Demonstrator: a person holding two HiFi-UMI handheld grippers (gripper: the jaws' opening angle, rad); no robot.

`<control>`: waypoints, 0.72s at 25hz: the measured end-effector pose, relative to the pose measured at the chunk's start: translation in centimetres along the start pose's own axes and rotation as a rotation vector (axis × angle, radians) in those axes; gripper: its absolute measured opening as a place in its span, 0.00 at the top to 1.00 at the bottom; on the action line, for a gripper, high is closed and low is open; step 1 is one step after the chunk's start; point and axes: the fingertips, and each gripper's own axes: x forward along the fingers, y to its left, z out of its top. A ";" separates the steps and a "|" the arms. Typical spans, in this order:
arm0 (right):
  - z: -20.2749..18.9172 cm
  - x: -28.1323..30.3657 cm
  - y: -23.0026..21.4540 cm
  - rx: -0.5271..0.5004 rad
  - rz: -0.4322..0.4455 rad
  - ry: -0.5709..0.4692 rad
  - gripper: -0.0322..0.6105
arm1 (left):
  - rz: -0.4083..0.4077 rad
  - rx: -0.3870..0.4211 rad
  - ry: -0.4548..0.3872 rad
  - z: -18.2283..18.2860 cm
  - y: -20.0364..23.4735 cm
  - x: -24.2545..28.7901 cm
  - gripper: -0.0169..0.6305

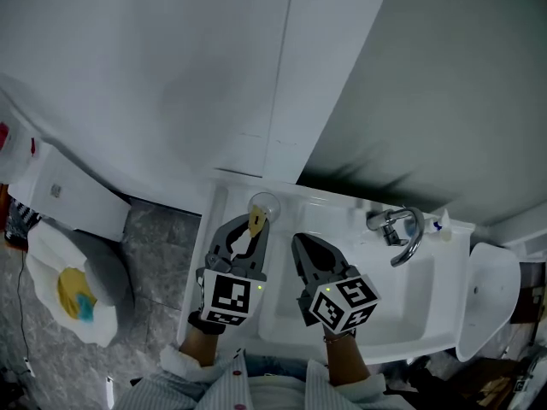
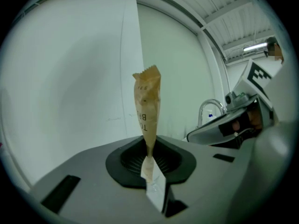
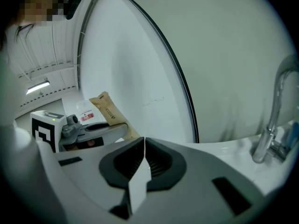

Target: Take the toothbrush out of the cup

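Left gripper [image 2: 149,149] pinches the wrapped toothbrush [image 2: 147,104] upright, probably to clear the cup [image 1: 264,203]; right gripper [image 3: 143,146], jaws together, holds nothing.

Left tool [image 1: 250,225] pinches the toothbrush [image 2: 147,101]; right tool [image 1: 301,242] closed, empty.

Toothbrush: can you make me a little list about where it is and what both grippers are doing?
Toothbrush: in a brown paper wrapper, standing upright
Held by: left gripper, shut on its lower end
Cup: clear, on the back left corner of the sink
Right gripper: shut, holding nothing
Tap: to the right of both grippers
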 end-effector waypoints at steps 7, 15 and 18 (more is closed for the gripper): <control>1.2 -1.2 1.9 -0.030 0.023 -0.040 0.93 | 0.012 -0.007 -0.039 1.7 -0.6 -2.9 0.90; 2.2 -2.8 4.0 -0.061 0.049 -0.080 0.93 | 0.017 -0.026 -0.081 3.1 -1.3 -6.3 0.90; 2.5 -3.4 4.7 -0.075 0.057 -0.090 0.93 | 0.016 -0.039 -0.091 3.5 -1.5 -7.5 0.90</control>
